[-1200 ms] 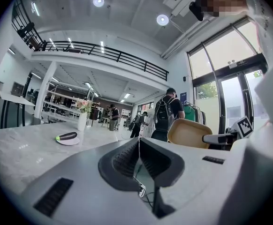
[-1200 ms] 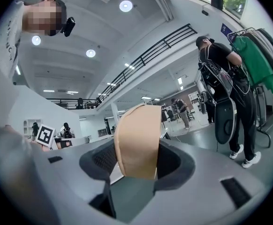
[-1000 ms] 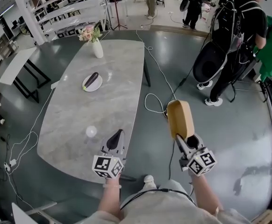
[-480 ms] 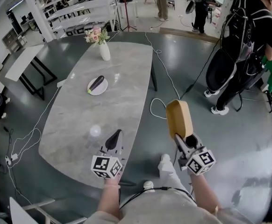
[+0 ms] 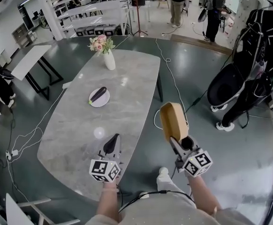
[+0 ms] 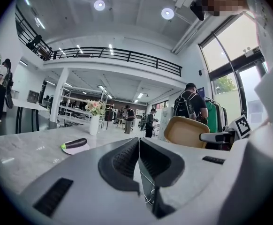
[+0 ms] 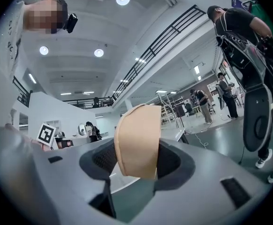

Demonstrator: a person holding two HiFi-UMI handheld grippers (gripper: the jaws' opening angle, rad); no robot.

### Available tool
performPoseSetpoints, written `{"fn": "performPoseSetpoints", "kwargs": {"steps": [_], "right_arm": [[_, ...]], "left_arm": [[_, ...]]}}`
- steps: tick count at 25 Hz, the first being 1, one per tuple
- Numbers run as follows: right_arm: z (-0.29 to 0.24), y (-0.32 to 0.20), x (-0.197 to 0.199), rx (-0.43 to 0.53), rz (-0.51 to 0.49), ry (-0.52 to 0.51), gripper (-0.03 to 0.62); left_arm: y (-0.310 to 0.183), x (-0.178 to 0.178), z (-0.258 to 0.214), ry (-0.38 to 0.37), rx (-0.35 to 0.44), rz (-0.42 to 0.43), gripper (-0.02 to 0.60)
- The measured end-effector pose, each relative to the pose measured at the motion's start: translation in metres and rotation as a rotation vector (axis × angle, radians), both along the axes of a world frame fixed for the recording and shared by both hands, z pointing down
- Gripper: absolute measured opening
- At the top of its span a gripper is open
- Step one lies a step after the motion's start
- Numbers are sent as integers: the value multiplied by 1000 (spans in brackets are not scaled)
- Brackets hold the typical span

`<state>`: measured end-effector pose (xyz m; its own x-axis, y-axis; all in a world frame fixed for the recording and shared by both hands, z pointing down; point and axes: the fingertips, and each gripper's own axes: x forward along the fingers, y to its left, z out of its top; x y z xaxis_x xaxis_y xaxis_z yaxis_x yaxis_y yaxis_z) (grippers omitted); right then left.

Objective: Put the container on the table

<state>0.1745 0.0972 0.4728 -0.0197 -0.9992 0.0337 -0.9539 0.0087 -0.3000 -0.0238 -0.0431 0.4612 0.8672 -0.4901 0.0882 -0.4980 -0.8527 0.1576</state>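
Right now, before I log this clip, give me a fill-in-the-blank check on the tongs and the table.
The right tongs hold the tan container over the ____, beside the table.
The left tongs are shut and ____.
The white plate carries an ____.
Missing: floor; empty; eggplant.

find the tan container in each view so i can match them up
Head view: container right of centre, in the right gripper, just off the table's right edge.
Left gripper view: right of centre, beyond the shut jaws.
Right gripper view: dead centre, clamped between the jaws.
Shared landmark: the person with a backpack, behind the container in the left gripper view, upper right in the right gripper view.
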Motion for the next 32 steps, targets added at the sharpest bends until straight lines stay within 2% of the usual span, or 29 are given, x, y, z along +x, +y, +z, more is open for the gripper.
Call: {"fn": "performPoseSetpoints", "kwargs": {"steps": [16, 32], "right_arm": [[4, -63, 57, -7, -135, -12, 227], [9, -105, 84, -1, -262, -28, 227]], "left_arm": [[-41, 45, 3, -4, -18, -131, 9], [-59, 68, -3, -15, 8, -221, 9]]}}
